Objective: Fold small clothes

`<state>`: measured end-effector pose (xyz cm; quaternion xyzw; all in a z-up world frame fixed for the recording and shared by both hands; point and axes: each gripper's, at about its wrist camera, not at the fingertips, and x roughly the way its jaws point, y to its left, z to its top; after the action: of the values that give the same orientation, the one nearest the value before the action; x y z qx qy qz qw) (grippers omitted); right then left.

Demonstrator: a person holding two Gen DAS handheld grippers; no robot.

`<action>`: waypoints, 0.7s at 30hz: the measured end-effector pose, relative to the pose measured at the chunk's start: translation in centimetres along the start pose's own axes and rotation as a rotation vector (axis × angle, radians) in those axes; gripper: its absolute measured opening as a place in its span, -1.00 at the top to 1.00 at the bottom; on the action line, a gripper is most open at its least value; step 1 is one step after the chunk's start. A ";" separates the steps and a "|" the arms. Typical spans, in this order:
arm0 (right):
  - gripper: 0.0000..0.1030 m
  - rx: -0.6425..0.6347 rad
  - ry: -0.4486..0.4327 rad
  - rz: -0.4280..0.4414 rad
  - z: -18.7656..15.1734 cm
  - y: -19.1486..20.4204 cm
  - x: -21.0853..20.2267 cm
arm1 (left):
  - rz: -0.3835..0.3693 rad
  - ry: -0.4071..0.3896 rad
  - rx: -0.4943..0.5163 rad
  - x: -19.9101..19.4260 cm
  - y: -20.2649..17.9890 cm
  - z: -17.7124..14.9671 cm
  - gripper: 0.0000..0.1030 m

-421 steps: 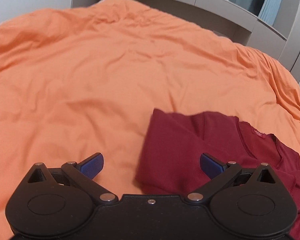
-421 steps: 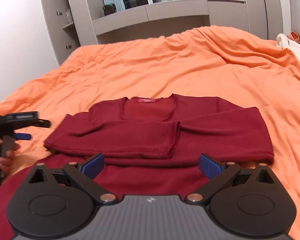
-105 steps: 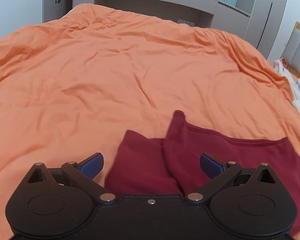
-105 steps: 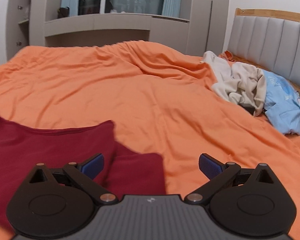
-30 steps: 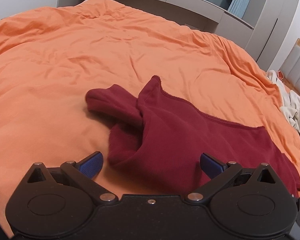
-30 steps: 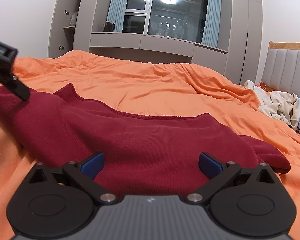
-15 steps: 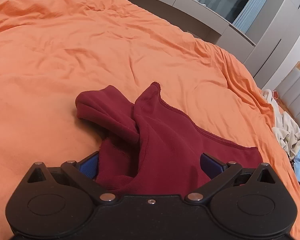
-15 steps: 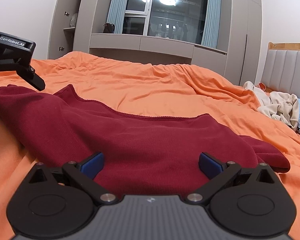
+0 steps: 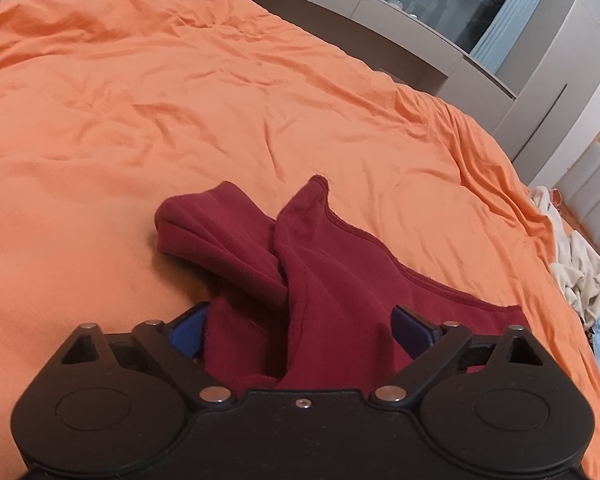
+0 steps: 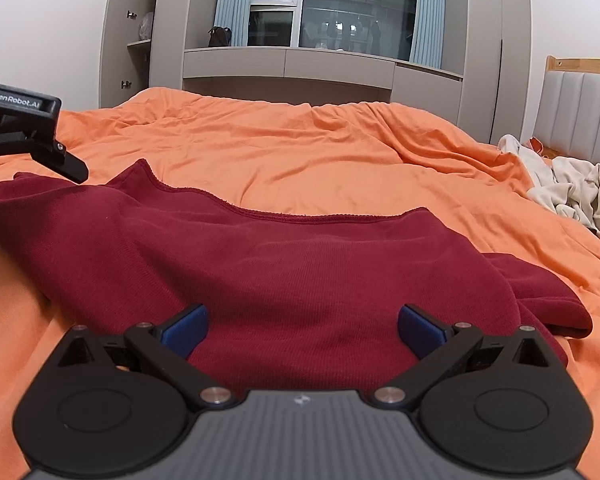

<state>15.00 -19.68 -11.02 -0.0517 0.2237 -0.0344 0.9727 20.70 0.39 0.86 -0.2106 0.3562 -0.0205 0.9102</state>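
1. Progress: the dark red top lies on the orange bedcover partly folded: body doubled into a broad band with one hemmed edge on top. Its left end is bunched and twisted, not flat. Judged about midway; that end needs tidying and at least one more fold is left.
2. Left gripper: jaws wide but have just been closing in, with the bunched left end of the top between them. Left blue pad sits at the cloth edge, right pad against the other side. Cannot tell if they pinch yet; reads as not gripped.
3. Top relative to left gripper: rumpled end directly ahead and under the fingertips, a rolled lobe ahead-left, the rest trailing off to the right.
4. Right gripper: jaws spread wide, holding nothing, pads just over the near edge of the top.
5. Top relative to right gripper: spreads ahead and both ways, folded corner to the right.
6. Pile of pale clothes far right, untouched, so more folding left.
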 end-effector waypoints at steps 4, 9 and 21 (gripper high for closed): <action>-1.00 0.000 0.001 0.000 0.0 0.0 0.0 | 0.015 -0.010 0.017 0.1 0.0 0.3 -0.55; -1.00 -0.003 0.006 -0.002 0.1 0.0 0.0 | 0.009 -0.007 -0.002 0.3 0.7 0.6 0.07; -1.00 -0.004 0.054 0.033 1.6 -1.0 -1.1 | -0.005 -0.014 0.065 -0.3 -0.7 1.6 0.55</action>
<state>14.64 -20.44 -8.95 -0.0487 0.2508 -0.0192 0.9666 21.61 0.40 2.37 -0.1820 0.3484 -0.0329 0.9189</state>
